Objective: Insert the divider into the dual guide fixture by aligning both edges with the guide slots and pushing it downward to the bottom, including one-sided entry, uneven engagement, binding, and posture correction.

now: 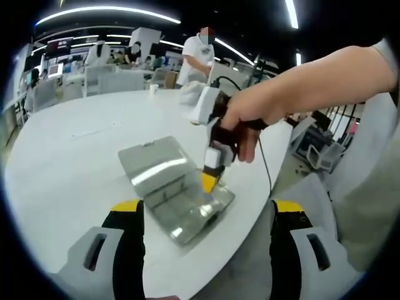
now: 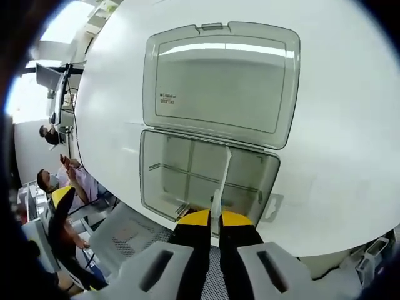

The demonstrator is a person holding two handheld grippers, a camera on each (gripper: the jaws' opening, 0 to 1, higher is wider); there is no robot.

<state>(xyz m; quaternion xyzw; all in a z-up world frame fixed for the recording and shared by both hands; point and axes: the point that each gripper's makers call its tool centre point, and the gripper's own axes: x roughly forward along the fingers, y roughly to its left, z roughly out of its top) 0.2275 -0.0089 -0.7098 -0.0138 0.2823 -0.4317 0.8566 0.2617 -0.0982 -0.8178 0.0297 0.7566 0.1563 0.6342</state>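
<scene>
Divider insertion in progress, not yet seated.

The right gripper [image 2: 215, 220] is clamped on the divider [image 2: 223, 181], which stands in the open compartment box [image 2: 164, 187] on the white table [image 2: 344, 156]. The left gripper [image 1: 206, 212] hangs released nearby. Remaining, by judgement: level the divider and press it fully down.

Left gripper view oblique, farther; right overhead, close; both share box [image 1: 175, 190]

Right tool [image 2: 215, 220] pinched closed, pointing down; left tool [image 1: 206, 215] spread wide.
</scene>
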